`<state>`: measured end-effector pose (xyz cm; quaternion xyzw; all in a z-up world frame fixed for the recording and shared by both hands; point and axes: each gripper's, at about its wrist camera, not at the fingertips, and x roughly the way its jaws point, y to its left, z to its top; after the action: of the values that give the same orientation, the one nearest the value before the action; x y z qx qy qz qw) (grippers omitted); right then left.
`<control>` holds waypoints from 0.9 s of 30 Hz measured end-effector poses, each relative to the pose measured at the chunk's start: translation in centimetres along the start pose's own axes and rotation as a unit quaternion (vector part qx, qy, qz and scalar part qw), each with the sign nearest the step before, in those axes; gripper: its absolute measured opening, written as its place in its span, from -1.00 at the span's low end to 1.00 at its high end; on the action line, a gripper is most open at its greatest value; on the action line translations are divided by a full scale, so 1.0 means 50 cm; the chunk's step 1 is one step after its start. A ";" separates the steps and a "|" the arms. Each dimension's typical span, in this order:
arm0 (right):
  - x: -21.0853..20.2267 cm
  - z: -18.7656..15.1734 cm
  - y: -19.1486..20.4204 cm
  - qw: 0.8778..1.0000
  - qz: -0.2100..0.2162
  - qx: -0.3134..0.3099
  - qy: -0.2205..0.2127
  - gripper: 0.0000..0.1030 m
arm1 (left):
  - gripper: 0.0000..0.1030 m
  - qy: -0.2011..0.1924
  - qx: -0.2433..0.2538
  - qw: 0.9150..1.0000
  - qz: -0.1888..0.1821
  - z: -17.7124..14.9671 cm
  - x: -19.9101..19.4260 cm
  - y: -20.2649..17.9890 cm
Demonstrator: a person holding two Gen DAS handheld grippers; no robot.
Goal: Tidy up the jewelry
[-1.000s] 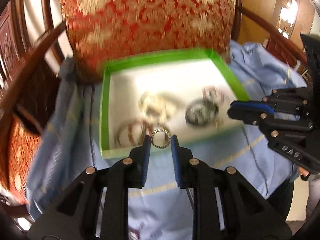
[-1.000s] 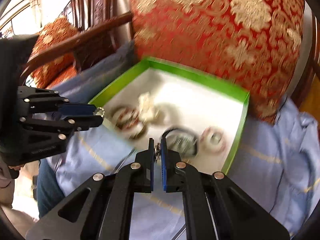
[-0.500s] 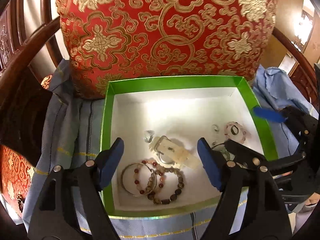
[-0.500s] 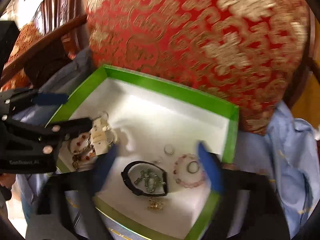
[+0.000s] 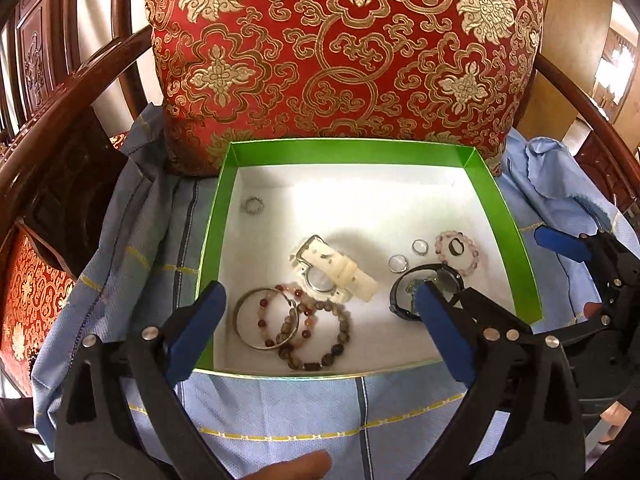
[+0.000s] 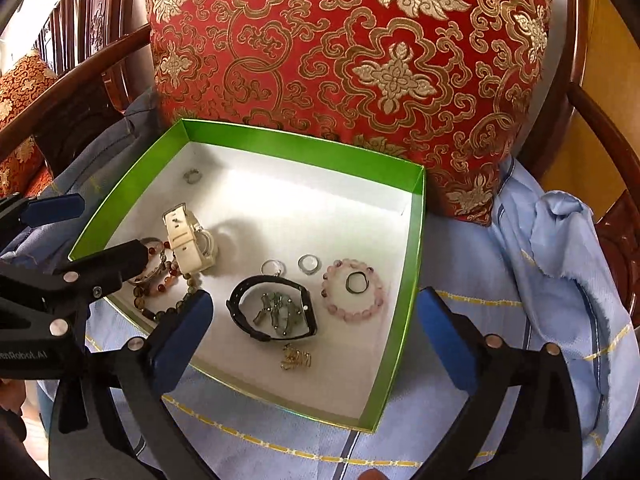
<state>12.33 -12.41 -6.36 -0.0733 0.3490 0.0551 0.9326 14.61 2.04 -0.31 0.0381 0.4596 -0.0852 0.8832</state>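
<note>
Wooden armchair seat, draped in blue cloth (image 5: 280, 408); red-and-gold cushion (image 5: 344, 48) behind. Green box (image 5: 344, 151) with white floor sits on the cloth against the cushion. Inside: white watch (image 5: 340, 270), beaded bracelets (image 5: 316, 332) and silver bangle (image 5: 244, 322) near left; black band (image 6: 272, 314) and pink bead bracelet (image 6: 354, 294) right; small ring (image 5: 253, 205) far left. Left hand-held gripper (image 5: 320, 324): jaws opening, nothing between. Right hand-held gripper (image 6: 316, 332): jaws opening, nothing gripped.
</note>
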 end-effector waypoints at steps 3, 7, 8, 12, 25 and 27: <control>0.002 0.000 0.000 1.000 0.004 0.004 0.004 0.93 | 0.87 0.005 0.001 1.000 -0.004 -0.002 0.000 -0.001; 0.002 0.001 -0.001 1.000 0.008 0.010 0.009 0.93 | 0.88 0.006 0.005 1.000 -0.005 -0.002 -0.002 -0.003; 0.003 0.000 -0.002 1.000 0.008 0.010 0.010 0.93 | 0.88 0.006 0.006 1.000 -0.005 -0.002 -0.002 -0.004; 0.002 -0.001 -0.001 1.000 0.007 0.010 0.010 0.93 | 0.88 0.006 0.009 1.000 -0.006 -0.001 -0.004 -0.007; -0.002 -0.002 0.001 1.000 0.005 0.015 0.010 0.93 | 0.89 0.005 0.010 1.000 -0.005 0.000 -0.007 -0.009; -0.003 -0.001 0.002 1.000 0.005 0.015 0.010 0.93 | 0.89 0.005 0.011 1.000 -0.006 0.000 -0.007 -0.008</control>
<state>12.18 -12.36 -6.31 -0.0581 0.3595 0.0539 0.9298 14.35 1.67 -0.02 0.0454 0.4629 -0.0952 0.8801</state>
